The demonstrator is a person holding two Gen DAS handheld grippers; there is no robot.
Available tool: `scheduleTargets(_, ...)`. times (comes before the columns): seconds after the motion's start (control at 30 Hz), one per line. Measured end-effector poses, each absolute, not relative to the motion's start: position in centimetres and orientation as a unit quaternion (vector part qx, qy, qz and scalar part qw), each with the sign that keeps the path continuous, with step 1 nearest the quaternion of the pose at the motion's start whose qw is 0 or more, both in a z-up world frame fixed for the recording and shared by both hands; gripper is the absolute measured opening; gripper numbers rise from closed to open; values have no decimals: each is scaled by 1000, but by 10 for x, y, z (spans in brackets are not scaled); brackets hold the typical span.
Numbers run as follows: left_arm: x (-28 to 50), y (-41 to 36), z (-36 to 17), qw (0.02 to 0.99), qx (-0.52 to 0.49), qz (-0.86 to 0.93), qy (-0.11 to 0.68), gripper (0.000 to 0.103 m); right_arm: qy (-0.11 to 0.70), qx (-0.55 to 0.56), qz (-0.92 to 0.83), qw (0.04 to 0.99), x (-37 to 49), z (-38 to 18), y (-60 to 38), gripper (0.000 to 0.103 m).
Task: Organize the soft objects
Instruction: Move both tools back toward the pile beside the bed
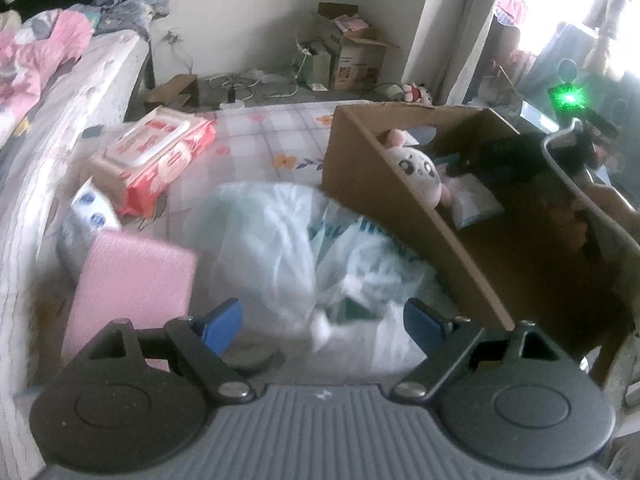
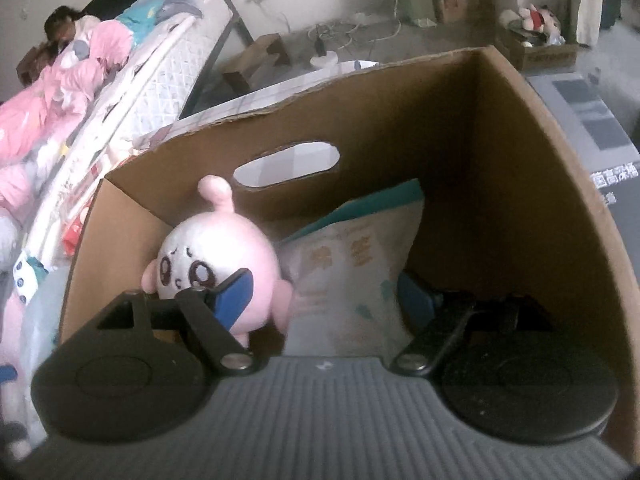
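My left gripper (image 1: 322, 326) hangs open over a crumpled white plastic bag (image 1: 288, 240) on the floral mat; its blue pads stand wide on either side and do not press it. A pink flat pad (image 1: 132, 288) lies to its left, with a red wipes pack (image 1: 156, 156) and a blue-dotted white pack (image 1: 86, 208) beyond. The cardboard box (image 1: 400, 208) stands to the right with a pink plush toy (image 1: 420, 172) inside. My right gripper (image 2: 326, 298) is down in the box (image 2: 440, 140), open. A white soft pack (image 2: 352, 280) stands between its fingers and the plush toy (image 2: 224, 256) leans just left of them.
A bed with pink bedding (image 1: 40, 60) runs along the left. Small boxes and cables (image 1: 352, 56) sit against the back wall. A grey case (image 2: 592, 128) stands right of the box. The floral mat (image 1: 272, 132) shows bare behind the bag.
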State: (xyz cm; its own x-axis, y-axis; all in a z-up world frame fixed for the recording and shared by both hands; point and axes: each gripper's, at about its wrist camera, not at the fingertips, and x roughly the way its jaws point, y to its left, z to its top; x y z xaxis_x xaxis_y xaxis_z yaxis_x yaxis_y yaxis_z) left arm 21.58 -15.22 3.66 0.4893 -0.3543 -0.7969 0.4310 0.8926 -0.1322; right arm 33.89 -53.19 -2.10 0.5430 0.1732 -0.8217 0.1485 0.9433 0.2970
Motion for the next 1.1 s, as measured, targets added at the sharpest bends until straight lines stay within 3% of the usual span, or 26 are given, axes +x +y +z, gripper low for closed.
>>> scheduleTargets(0.3, 164, -98, 49, 882, 39, -196, 427, 93, 401, 113, -28, 909, 280, 48, -504, 83)
scheduleTargets(0.53, 126, -55, 48, 895, 36, -157, 415, 95, 362, 150, 10, 920, 211, 95, -463, 84)
scheduleTargets(1.1, 91, 5, 28, 921, 31, -88, 378, 95, 408, 189, 217, 867, 200, 66, -262, 83)
